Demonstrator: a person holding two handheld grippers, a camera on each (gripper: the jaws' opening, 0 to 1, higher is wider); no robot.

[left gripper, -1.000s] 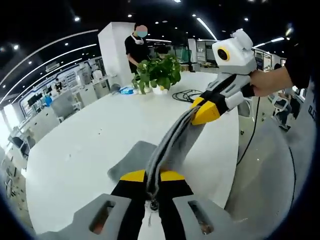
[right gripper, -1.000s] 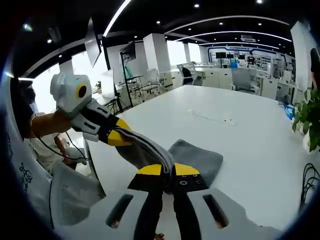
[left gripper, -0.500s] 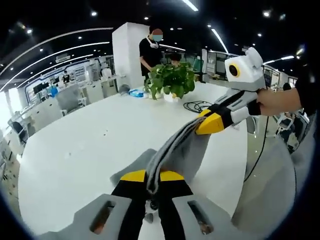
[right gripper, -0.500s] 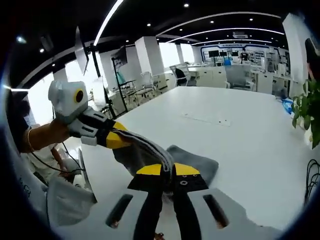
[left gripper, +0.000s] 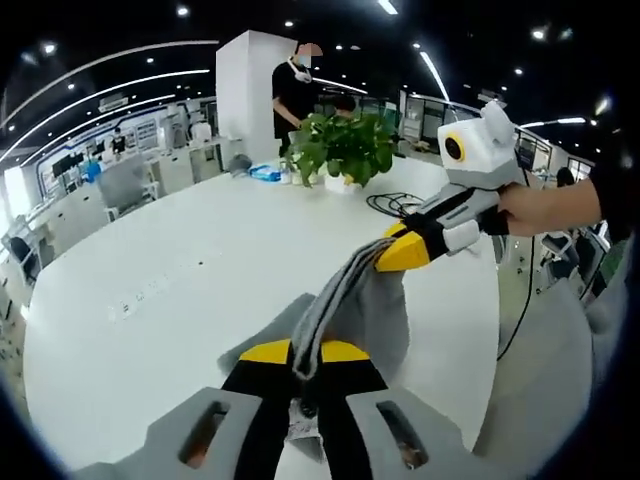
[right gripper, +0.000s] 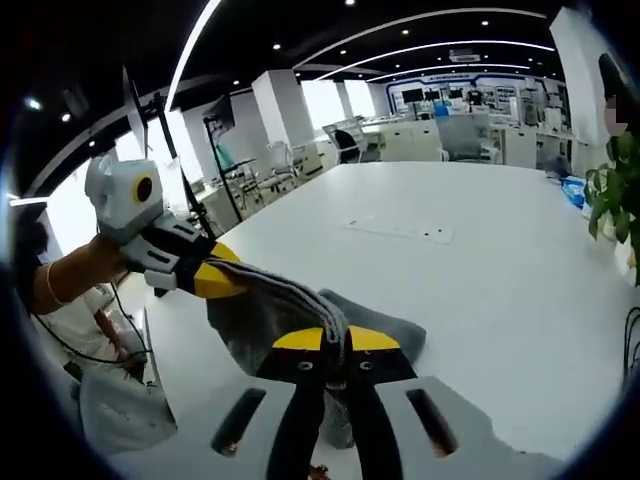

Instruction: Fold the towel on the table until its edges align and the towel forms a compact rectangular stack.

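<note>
In the left gripper view, the left gripper [left gripper: 305,352] rises from the near edge with its yellow-tipped jaws pressed together on a bunched edge of the grey towel [left gripper: 345,300]. The cloth runs up and to the right as a taut, gathered band to the right gripper [left gripper: 392,255], whose yellow tip is likewise clamped on the towel's edge; a hand [left gripper: 540,208] holds that gripper from the right. Below the stretched edge the towel hangs as a loose sheet, and its lower part lies spread on the white table [left gripper: 170,300] just beyond the left gripper's jaws. At the far side of the table stands a leafy potted plant [left gripper: 340,147], with a black cable [left gripper: 395,203] coiled on the tabletop near it to the right, and a person in dark clothes [left gripper: 293,92] stands behind the plant beside a white pillar [left gripper: 243,100]. In the right gripper view, the right gripper [right gripper: 335,342] comes up from the near edge with its jaws closed on the towel [right gripper: 290,297], the gathered edge stretching leftward to the left gripper [right gripper: 215,280], which is held by a hand [right gripper: 68,280] and pinches the other end. The hanging part of the cloth drops between the two grippers to the table [right gripper: 480,250], where a grey fold rests just beyond the right gripper. Green leaves of the plant [right gripper: 615,195] show at the right edge.
</note>
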